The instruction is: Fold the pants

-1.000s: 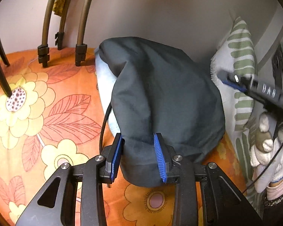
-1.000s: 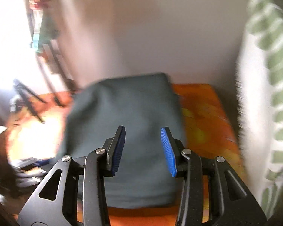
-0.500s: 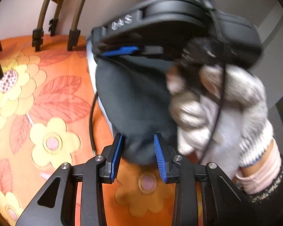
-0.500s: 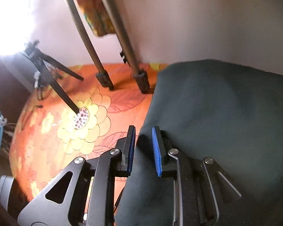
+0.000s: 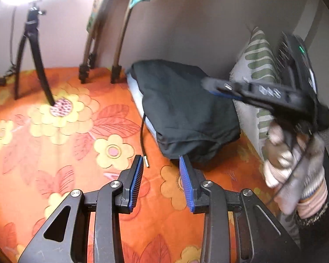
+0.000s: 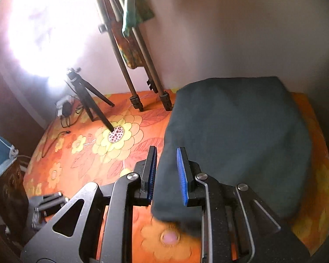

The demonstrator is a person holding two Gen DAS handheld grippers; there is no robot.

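The dark folded pants lie in a mound on the orange flowered bedsheet, against the wall. My left gripper is open above the sheet with nothing between its fingers; the pants' near edge sits just past its right fingertip. A gloved hand holds my right gripper over the pants' right side. In the right wrist view the right gripper stands with a narrow gap above the pants' left edge. The cloth shows behind that gap and is not pinched or lifted.
A light blue cloth shows under the pants' left side. A black cable trails off it onto the sheet. A striped pillow leans at the right. Tripod legs and stand legs rest on the bed's far side.
My left gripper has drawn back and up; the pants no longer sit between its fingers. The right gripper swept across the pants and back to the right, its jaws narrower than a second ago.
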